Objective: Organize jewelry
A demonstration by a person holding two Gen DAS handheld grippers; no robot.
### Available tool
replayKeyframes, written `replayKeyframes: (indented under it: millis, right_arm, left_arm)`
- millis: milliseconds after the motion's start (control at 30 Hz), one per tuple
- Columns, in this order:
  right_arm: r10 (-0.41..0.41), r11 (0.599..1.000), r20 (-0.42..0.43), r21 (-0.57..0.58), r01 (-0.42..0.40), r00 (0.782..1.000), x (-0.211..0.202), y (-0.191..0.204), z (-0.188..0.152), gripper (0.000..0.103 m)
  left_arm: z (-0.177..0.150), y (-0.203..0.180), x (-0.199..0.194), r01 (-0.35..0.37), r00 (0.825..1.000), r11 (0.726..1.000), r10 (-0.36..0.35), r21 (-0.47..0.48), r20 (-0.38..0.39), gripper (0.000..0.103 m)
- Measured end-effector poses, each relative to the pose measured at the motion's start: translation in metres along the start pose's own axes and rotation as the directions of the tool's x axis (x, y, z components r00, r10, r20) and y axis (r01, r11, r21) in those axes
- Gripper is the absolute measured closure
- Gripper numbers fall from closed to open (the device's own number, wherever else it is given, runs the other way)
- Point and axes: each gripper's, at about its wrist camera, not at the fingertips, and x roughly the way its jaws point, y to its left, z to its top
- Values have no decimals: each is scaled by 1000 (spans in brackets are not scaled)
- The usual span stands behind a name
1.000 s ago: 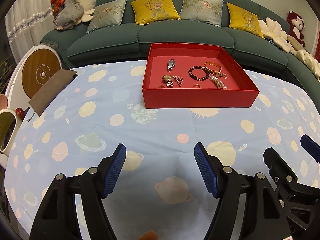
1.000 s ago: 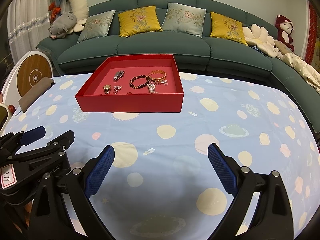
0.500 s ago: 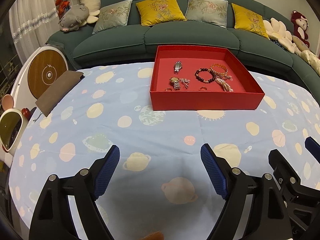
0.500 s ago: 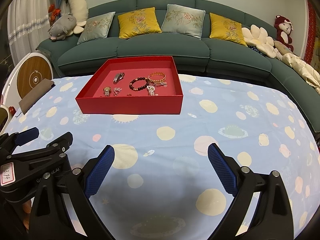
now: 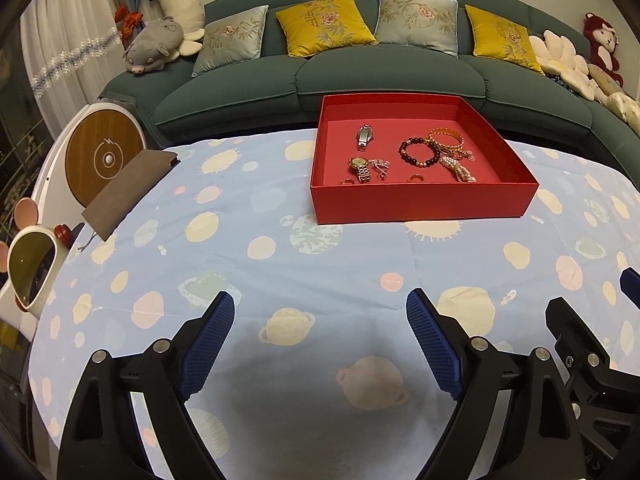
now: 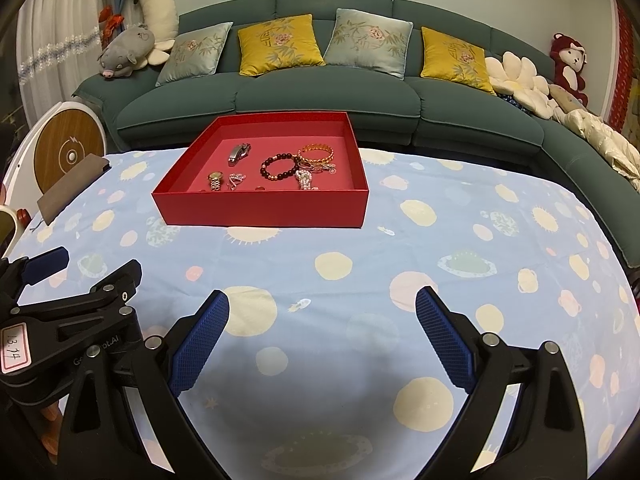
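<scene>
A red tray (image 5: 420, 202) stands on the far middle of the table; it also shows in the right wrist view (image 6: 260, 212). In it lie a silver watch (image 5: 364, 136), a gold watch (image 5: 360, 168), a dark bead bracelet (image 5: 418, 152), a gold bangle (image 5: 446, 139), a pearl piece (image 5: 458, 170) and small rings. My left gripper (image 5: 320, 340) is open and empty, near the table's front edge. My right gripper (image 6: 322, 340) is open and empty beside it, to its right.
The table wears a light blue cloth with planet prints (image 5: 280, 264). A brown pouch (image 5: 128, 192) lies at its left edge. A round white appliance (image 5: 104, 156) stands left. A green sofa with cushions (image 5: 360, 64) runs behind.
Both grippers have risen and pulled back slightly, so the tray sits lower in both views. Both stay open. Nothing on the table has moved.
</scene>
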Motion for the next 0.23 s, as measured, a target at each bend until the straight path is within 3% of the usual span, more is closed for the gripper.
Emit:
replayKeyframes:
  millis: [233]
  right_arm:
    - [3,1000,0,6,-3,1000,0,1,0,11]
  left_arm:
    - [0,0,0,3,1000,1000,-3,-5,13,18]
